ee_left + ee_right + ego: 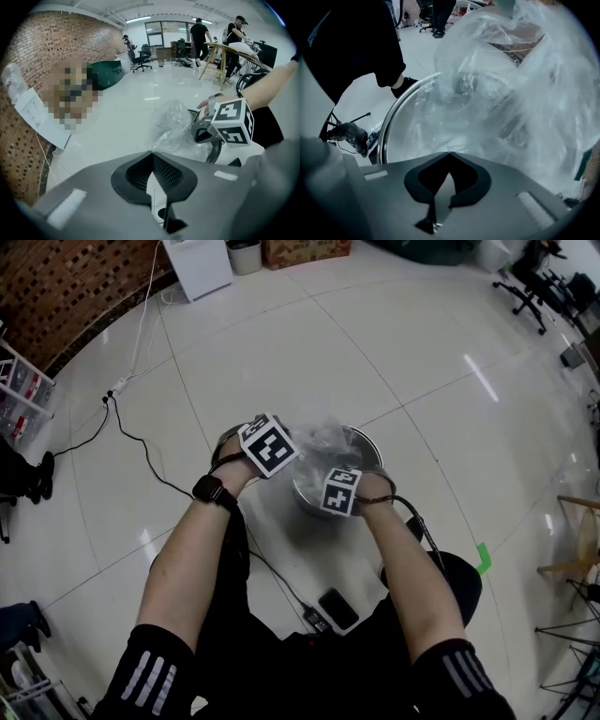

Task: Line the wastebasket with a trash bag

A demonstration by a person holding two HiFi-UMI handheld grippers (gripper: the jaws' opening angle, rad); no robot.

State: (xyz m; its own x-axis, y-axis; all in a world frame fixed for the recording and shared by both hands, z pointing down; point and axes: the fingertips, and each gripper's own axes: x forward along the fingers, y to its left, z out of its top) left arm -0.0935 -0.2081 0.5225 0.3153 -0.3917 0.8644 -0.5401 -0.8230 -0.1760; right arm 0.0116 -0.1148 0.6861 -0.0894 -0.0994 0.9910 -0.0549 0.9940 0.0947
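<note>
Two-handed, leaned over a round metal wastebasket [367, 444] on the white tiled floor [394, 343]. Clenched the left hand-held gripper [151, 153] tip to tip by the left side of the rim, with the clear trash bag [173, 131] bunched just beyond the tips. Clenched the right hand-held gripper [449, 154] likewise and pointed it down into the wastebasket's mouth, toward crumpled film filling most of that view. Could not tell whether either pair of jaws pinched any film. Found the trash bag loose and puffed up above the rim, partly inside the wastebasket, with one stretch of the rim bare. Noted a black phone [337, 608] and a black cable [141, 442] lying on the floor.
</note>
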